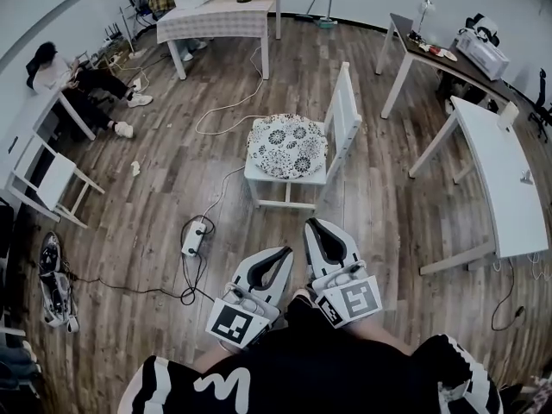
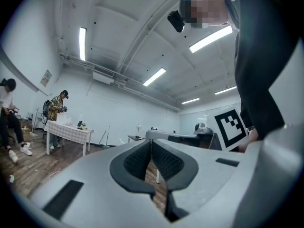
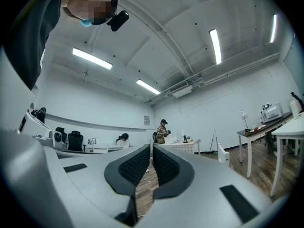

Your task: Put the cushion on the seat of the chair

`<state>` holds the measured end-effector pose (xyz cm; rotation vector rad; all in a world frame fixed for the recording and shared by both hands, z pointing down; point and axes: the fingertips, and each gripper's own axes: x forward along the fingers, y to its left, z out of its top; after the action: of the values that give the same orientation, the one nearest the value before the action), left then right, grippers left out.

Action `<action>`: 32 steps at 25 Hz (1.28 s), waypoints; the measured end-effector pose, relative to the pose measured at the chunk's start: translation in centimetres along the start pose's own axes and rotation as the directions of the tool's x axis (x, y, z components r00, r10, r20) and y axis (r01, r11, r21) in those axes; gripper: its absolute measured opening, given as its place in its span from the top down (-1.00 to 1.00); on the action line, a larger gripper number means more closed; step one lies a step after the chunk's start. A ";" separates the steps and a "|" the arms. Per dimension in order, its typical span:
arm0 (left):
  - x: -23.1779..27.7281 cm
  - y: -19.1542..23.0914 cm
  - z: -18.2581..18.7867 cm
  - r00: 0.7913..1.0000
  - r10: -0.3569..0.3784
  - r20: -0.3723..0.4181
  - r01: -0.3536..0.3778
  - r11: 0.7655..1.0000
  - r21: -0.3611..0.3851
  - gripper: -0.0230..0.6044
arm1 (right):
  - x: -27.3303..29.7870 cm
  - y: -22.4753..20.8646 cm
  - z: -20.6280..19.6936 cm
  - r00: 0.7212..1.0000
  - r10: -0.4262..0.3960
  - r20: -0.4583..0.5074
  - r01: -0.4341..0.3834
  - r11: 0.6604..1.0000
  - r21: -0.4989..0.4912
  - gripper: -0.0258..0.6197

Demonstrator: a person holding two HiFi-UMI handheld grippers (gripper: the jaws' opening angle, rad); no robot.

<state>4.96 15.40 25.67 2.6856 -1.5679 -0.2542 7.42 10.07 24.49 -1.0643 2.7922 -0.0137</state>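
A round cushion (image 1: 287, 145) with a black-and-white flower pattern lies on the seat of a white wooden chair (image 1: 343, 110) in the middle of the room, in the head view. Both grippers are held close to my body, well short of the chair and apart from it. The left gripper (image 1: 288, 252) and right gripper (image 1: 311, 223) sit side by side, pointing towards the chair. The left gripper (image 2: 151, 142) has its jaws together and empty. The right gripper (image 3: 152, 147) is likewise shut on nothing. Neither gripper view shows the cushion.
A power strip (image 1: 193, 238) with cables lies on the wood floor left of the chair. A checked-cloth table (image 1: 220, 15) stands at the back, white tables (image 1: 504, 179) at the right, a folding chair (image 1: 47, 179) at the left. A seated person (image 1: 78, 80) is at the far left.
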 end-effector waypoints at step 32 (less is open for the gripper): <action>-10.5 -4.0 0.7 0.994 -0.109 0.001 0.109 0.993 -0.046 0.88 | -8.1 9.7 -0.6 0.996 -0.086 -0.014 0.085 0.996 -0.041 0.82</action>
<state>3.30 26.52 25.98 2.7383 -1.3991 -0.2866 6.84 22.65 25.62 -1.1975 2.7704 0.0248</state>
